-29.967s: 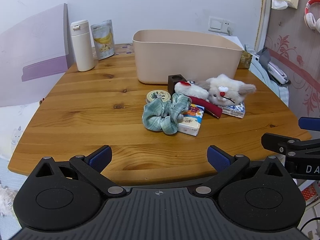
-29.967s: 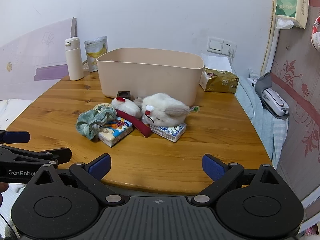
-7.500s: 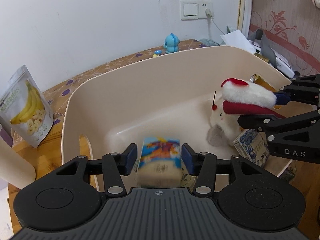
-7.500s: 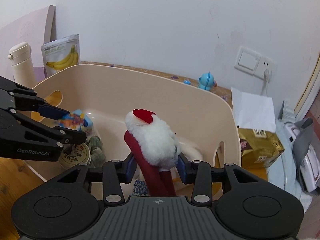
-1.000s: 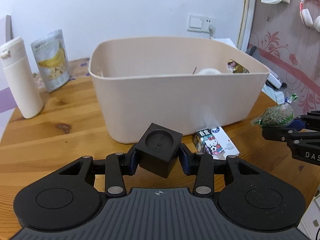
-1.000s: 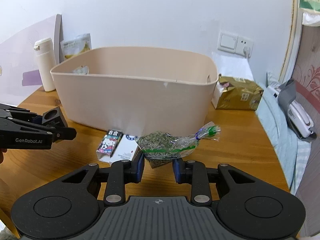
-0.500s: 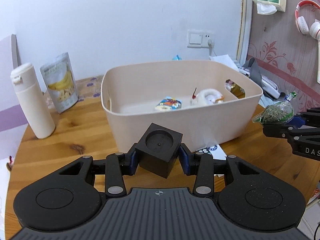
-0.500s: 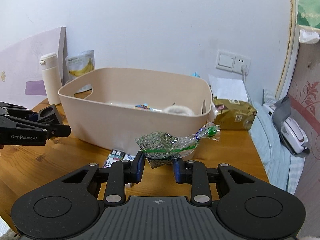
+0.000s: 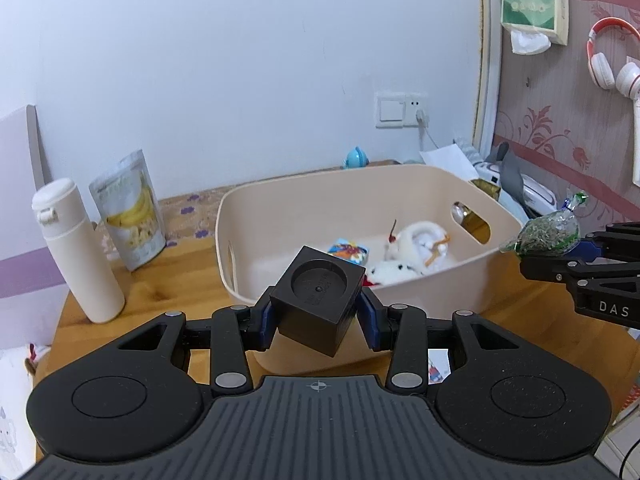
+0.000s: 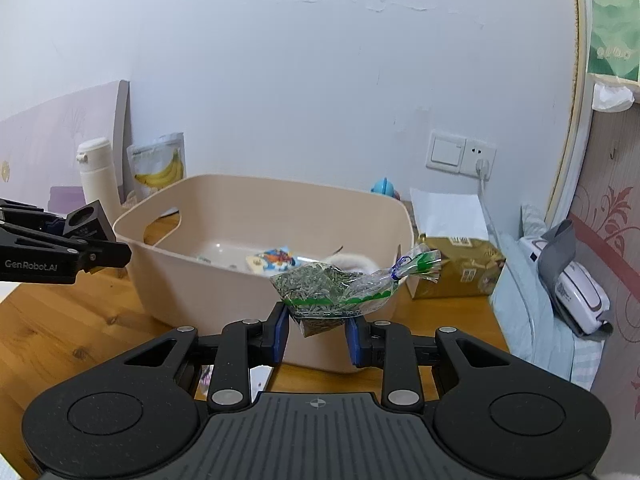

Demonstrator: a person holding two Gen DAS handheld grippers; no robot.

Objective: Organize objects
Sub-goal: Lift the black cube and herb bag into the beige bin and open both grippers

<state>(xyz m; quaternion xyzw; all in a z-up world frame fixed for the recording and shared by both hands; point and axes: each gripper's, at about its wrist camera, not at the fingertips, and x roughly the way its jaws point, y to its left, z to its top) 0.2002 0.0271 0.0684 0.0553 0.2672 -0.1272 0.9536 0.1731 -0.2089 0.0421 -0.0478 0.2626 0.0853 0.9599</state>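
My left gripper [image 9: 318, 322] is shut on a black cube with a round hollow on top [image 9: 318, 300], held above the near rim of the beige bin [image 9: 280, 204]. My right gripper [image 10: 316, 334] is shut on a clear bag of green leaves [image 10: 336, 286], held in front of the bin [image 10: 224, 192] near its right end. The bin holds a white plush toy [image 9: 416, 240] and a colourful tissue pack [image 9: 348, 250]. The right gripper with the bag [image 9: 540, 234] shows at the right of the left wrist view; the cube [image 10: 86, 220] shows at the left of the right wrist view.
A white bottle [image 9: 76, 248] and a banana chip pouch [image 9: 128, 208] stand left of the bin on the wooden table [image 9: 520, 320]. A small printed box [image 10: 206, 376] lies on the table below the grippers. A gold package [image 10: 456, 266] sits right of the bin.
Both grippers have risen with their loads over the last second, so the bin's inside has come into view. The cube and the bag stay held.
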